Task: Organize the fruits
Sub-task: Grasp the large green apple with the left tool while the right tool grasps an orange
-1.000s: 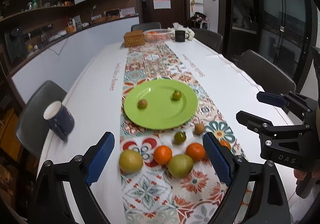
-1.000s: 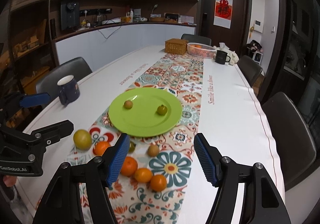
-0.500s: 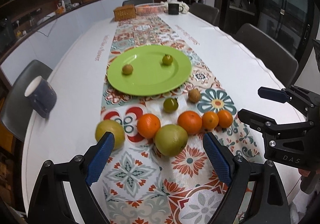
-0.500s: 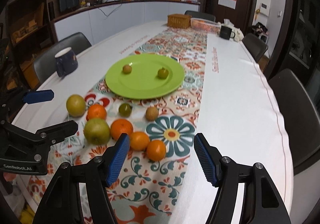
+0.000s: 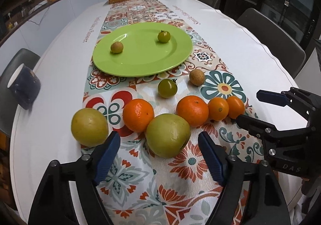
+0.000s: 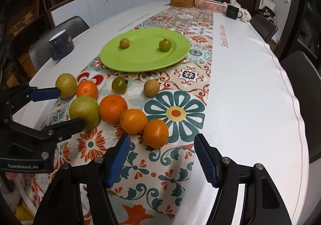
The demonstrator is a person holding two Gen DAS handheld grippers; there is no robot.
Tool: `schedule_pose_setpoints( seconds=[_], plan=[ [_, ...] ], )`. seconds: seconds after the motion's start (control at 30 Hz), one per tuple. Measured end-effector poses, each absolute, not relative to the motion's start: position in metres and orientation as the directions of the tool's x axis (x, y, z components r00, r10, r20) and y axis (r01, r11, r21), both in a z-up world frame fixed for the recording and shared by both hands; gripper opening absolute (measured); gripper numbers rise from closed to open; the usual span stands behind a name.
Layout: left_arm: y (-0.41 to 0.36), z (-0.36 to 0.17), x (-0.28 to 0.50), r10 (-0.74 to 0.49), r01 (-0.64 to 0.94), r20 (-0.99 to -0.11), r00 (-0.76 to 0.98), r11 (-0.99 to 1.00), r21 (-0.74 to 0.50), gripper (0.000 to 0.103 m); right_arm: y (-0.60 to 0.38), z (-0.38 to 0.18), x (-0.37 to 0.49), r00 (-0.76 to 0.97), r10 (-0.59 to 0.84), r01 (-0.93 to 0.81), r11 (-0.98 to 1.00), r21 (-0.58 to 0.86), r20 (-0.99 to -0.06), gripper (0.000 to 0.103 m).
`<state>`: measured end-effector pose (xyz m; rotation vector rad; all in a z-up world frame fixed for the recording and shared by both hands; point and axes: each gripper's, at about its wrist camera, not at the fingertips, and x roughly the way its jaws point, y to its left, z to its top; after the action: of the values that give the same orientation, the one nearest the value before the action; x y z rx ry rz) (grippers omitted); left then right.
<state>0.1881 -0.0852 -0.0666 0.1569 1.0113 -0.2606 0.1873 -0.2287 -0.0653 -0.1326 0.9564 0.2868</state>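
Fruits lie on the bench's patterned runner (image 5: 140, 172): four dimpled oranges (image 5: 138, 115), two smooth round pears (image 5: 168, 138), one glossy green tomato (image 5: 167, 88) and one rough tan longan (image 5: 197, 77). A shiny green plate (image 5: 140, 64) holds one more tomato and one more longan. The left gripper (image 5: 159, 155) has its jaws closing, open either side of a pear, not touching. The right gripper (image 6: 162, 161) has its jaws apart, empty, behind an orange.
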Motion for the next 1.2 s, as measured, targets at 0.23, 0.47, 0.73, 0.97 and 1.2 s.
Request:
schedule_pose_setpoints(
  seconds=[0.23,0.47,0.73,0.97,1.2],
  plan=[
    [-0.090,-0.078,0.196,-0.146,0.293,-0.868,0.474,0.956,-0.001,0.070,-0.227,-0.074,0.196,0.517,0.195,-0.306,0.952,0.033,-0.834,0.056],
    [-0.090,-0.083,0.202,-0.149,0.281,-0.873,0.464,0.960,-0.014,0.063,-0.227,-0.083,0.203,0.489,0.201,-0.300,0.953,0.053,-0.849,0.049],
    [-0.092,-0.090,0.204,-0.181,0.285,-0.883,0.434,0.957,-0.055,0.050,-0.223,-0.087,0.204,0.473,0.223,-0.311,0.947,0.075,-0.852,0.033],
    [-0.090,-0.089,0.202,-0.183,0.285,-0.880,0.437,0.957,-0.058,0.049,-0.222,-0.085,0.200,0.480,0.216,-0.304,0.950,0.070,-0.850,0.032],
    [-0.088,-0.086,0.194,-0.184,0.286,-0.875,0.448,0.957,-0.055,0.049,-0.223,-0.080,0.194,0.491,0.212,-0.295,0.953,0.068,-0.845,0.032]
  ],
)
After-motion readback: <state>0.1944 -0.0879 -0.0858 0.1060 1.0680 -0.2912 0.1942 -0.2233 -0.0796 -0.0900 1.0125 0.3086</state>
